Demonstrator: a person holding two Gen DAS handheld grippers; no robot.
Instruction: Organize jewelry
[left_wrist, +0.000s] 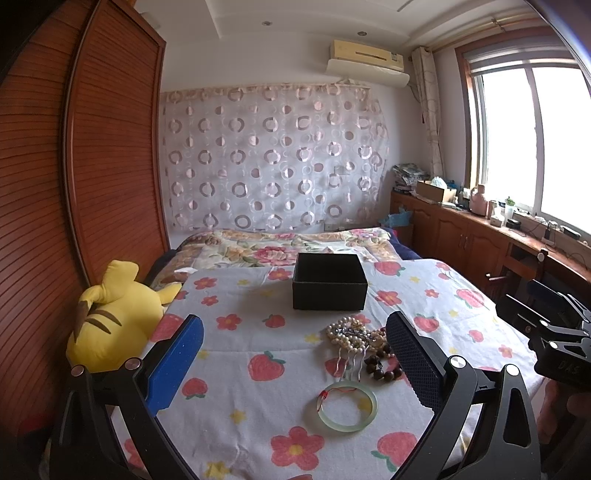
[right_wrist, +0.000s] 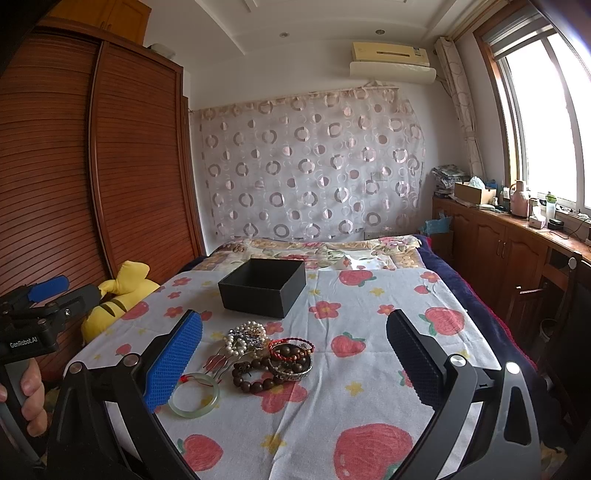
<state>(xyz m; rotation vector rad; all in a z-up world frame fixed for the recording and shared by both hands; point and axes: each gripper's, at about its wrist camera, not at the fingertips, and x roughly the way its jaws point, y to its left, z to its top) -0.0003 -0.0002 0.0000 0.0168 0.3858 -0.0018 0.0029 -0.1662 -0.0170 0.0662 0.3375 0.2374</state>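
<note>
An open black box (left_wrist: 330, 281) (right_wrist: 263, 282) stands on the strawberry-print cloth. In front of it lies a heap of jewelry: a pearl strand (left_wrist: 347, 330) (right_wrist: 245, 334), a dark wooden bead bracelet (left_wrist: 382, 369) (right_wrist: 258, 380), a red cord bracelet (right_wrist: 291, 347) and a pale green jade bangle (left_wrist: 347, 406) (right_wrist: 194, 395). My left gripper (left_wrist: 295, 363) is open and empty, above the cloth near the bangle. My right gripper (right_wrist: 295, 365) is open and empty, with the heap just inside its left finger.
A yellow plush toy (left_wrist: 110, 317) (right_wrist: 118, 295) lies at the cloth's left edge by the wooden wardrobe (left_wrist: 92, 166). A floral quilt (left_wrist: 280, 247) lies behind the box. Wooden cabinets (right_wrist: 509, 240) with clutter run under the window on the right.
</note>
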